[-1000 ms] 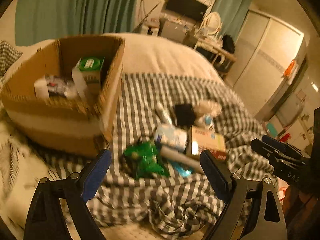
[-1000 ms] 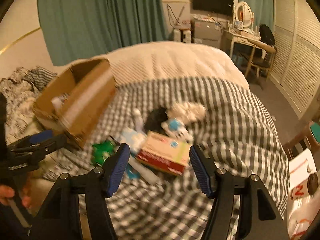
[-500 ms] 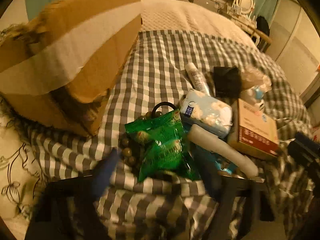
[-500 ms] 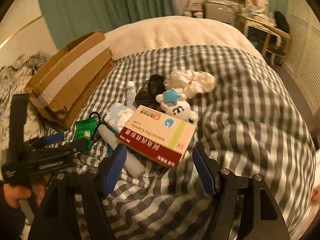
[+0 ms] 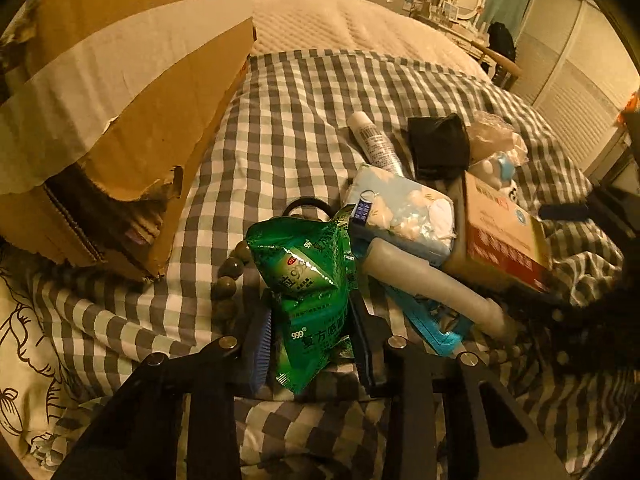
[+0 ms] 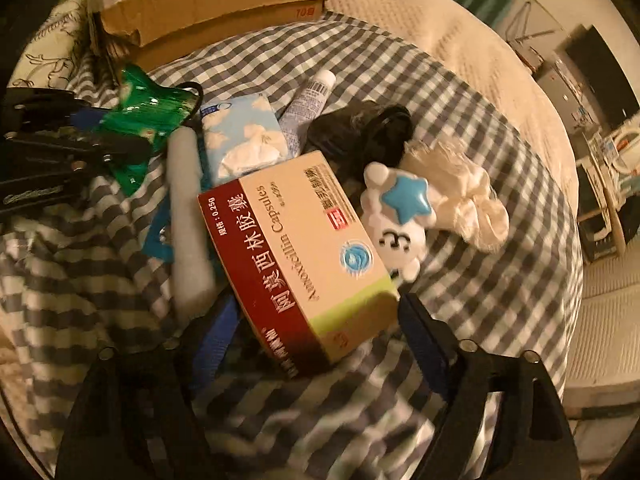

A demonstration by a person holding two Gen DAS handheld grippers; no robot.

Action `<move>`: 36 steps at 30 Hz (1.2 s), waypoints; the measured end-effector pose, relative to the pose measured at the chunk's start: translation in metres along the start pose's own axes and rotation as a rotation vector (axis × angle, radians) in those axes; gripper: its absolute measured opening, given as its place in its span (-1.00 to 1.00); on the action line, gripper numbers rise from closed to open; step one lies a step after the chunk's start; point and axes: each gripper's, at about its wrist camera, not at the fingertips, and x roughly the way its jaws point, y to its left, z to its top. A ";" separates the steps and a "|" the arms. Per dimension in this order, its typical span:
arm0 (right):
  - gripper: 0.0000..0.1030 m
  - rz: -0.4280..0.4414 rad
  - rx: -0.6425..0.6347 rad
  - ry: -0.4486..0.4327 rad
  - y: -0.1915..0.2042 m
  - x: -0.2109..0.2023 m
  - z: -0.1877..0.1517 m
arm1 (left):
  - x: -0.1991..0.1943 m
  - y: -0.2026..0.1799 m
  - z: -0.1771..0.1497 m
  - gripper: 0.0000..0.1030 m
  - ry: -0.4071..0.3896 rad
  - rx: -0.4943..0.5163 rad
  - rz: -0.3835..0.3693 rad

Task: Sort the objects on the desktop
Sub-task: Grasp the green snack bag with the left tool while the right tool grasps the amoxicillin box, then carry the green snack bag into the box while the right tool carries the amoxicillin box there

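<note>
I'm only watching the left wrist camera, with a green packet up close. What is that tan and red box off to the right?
Observer: In the right wrist view its top is readable: the box says Amoxicillin Capsules.
Operator: Is the other gripper on it?
Observer: The right gripper straddles the box's near end. Its jaws are opening and the pads are not pressing it.
Operator: And the white lump behind the box?
Observer: That is a white toy with a blue star on it, lying right against the box.
</note>
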 end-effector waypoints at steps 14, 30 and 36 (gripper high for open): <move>0.59 -0.011 0.310 -0.016 -0.012 -0.012 0.003 | -0.039 0.005 -0.007 -0.33 -0.126 0.013 -0.083; -0.74 -0.038 0.523 -0.224 0.009 -0.156 0.017 | -0.138 0.019 0.013 -0.33 -0.326 0.022 -0.244; 0.16 0.022 0.628 -0.140 0.012 -0.109 0.008 | -0.115 0.027 0.009 -0.33 -0.280 0.014 -0.238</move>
